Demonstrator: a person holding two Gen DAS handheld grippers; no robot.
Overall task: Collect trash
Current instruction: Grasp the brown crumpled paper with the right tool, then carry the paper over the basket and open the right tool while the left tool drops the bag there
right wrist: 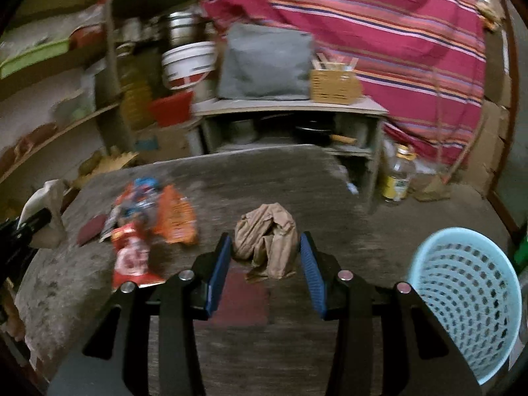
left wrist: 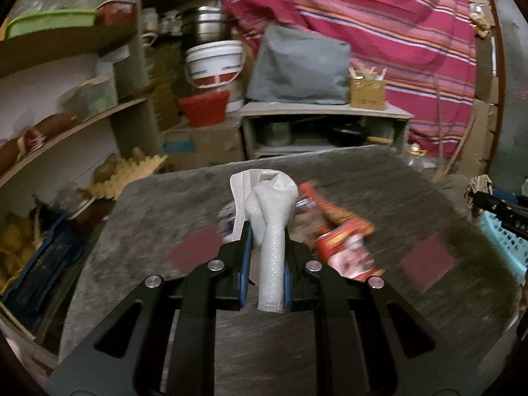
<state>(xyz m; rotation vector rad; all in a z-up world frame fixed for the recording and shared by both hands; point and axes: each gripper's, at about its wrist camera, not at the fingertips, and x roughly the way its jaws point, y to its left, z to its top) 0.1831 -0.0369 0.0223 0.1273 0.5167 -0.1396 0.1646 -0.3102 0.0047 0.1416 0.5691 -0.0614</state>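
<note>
Wrappers (right wrist: 148,227) wait on the table (right wrist: 264,178), so with your left gripper (left wrist: 264,247) clamped on the mask (left wrist: 270,231) and right gripper (right wrist: 264,250) pinching crumpled paper (right wrist: 267,241), swing both over the basket (right wrist: 468,300) before letting go.

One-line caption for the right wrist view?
Right gripper holds crumpled brown paper over the table, blue basket at right.

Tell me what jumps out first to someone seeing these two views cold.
Each gripper carries rubbish above the grey table: the left gripper is clamped on a white face mask, and the right gripper holds a crumpled brown paper wad between its blue pads. Bright orange and red snack wrappers lie scattered on the table's left part, and a pale blue perforated basket waits at the right edge.
</note>
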